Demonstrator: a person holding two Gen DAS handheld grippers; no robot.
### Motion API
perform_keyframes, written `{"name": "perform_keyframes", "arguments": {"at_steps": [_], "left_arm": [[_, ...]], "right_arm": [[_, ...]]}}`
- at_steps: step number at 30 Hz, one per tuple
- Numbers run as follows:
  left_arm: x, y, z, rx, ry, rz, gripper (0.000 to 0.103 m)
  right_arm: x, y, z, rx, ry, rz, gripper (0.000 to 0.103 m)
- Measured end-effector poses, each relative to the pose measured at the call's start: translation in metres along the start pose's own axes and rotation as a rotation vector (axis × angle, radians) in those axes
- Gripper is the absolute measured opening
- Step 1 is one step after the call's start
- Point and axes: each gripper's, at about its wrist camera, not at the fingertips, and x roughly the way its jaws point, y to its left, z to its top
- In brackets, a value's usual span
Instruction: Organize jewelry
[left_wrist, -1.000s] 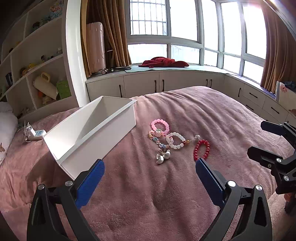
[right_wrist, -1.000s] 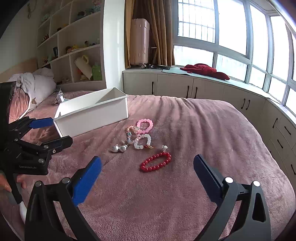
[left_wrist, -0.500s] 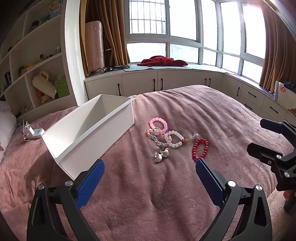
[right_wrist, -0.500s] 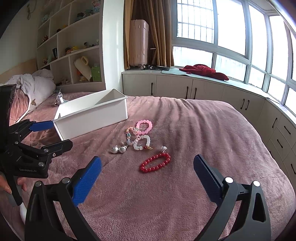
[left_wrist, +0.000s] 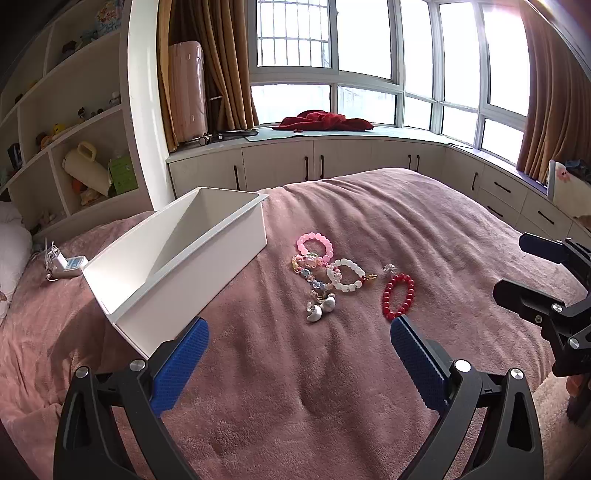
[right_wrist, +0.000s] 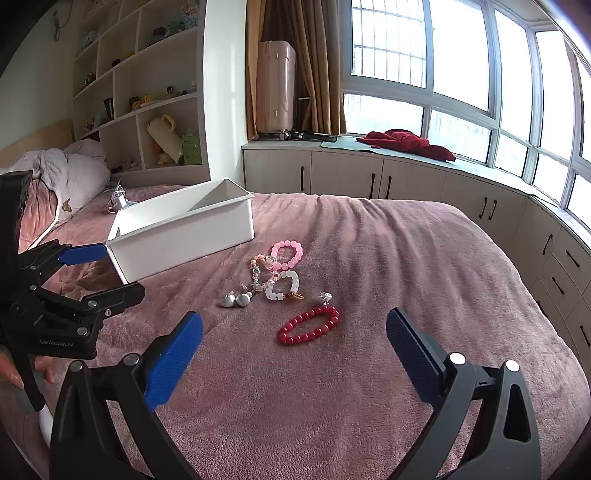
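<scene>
You are holding both grippers, left gripper (left_wrist: 298, 338) and right gripper (right_wrist: 294, 331), jaws apart, gripping nothing. Bracelets (right_wrist: 279, 271) are lying on the bed (right_wrist: 406, 258); empty box (right_wrist: 177, 229) at ten o'clock. Next: closing on the red bracelet (right_wrist: 309, 325).

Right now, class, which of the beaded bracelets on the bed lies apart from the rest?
The red bracelet. It lies alone, nearest the right gripper, while the pink bracelet and white bracelet sit clustered together.
</scene>
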Motion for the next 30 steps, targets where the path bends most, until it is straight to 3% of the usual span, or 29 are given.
{"name": "perform_keyframes", "arguments": {"at_steps": [30], "left_arm": [[0.0012,0.0008,-0.0020,-0.001,0.010,0.004,0.099]], "right_arm": [[0.0005,0.0005,-0.0008,0.001,0.000,0.000,0.098]]}}
